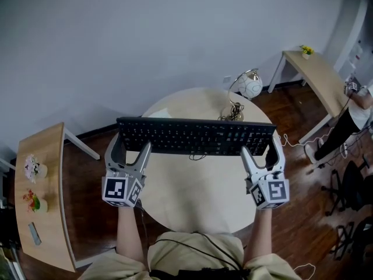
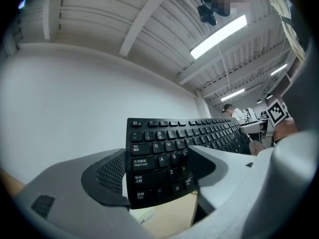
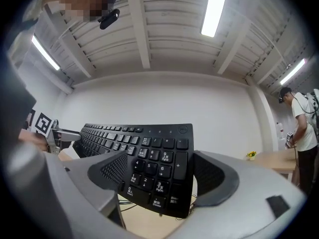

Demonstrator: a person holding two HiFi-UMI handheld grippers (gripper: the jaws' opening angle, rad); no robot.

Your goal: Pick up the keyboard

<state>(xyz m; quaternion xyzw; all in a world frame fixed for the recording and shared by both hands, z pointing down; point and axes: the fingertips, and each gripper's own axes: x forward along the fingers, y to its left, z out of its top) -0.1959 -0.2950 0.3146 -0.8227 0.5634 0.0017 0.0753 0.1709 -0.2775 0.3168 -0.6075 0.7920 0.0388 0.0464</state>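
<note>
A black full-size keyboard [image 1: 195,136] is held level above the round wooden table [image 1: 198,197], keys tilted toward me. My left gripper [image 1: 131,144] is shut on its left end, one finger under the edge and the other over the keys. My right gripper [image 1: 260,147] is shut on the right end at the number pad. In the left gripper view the keyboard [image 2: 174,143] sits between the jaws of the left gripper [image 2: 154,168], with tabletop showing below it. The right gripper view shows the same for the keyboard [image 3: 144,143] and the right gripper [image 3: 159,176].
The keyboard's cable [image 1: 197,155] hangs toward the table. A white round lamp [image 1: 250,86] stands at the table's far edge. A side table [image 1: 49,214] with two small plants is at left. A bench [image 1: 315,77] and a person [image 1: 355,112] are at right.
</note>
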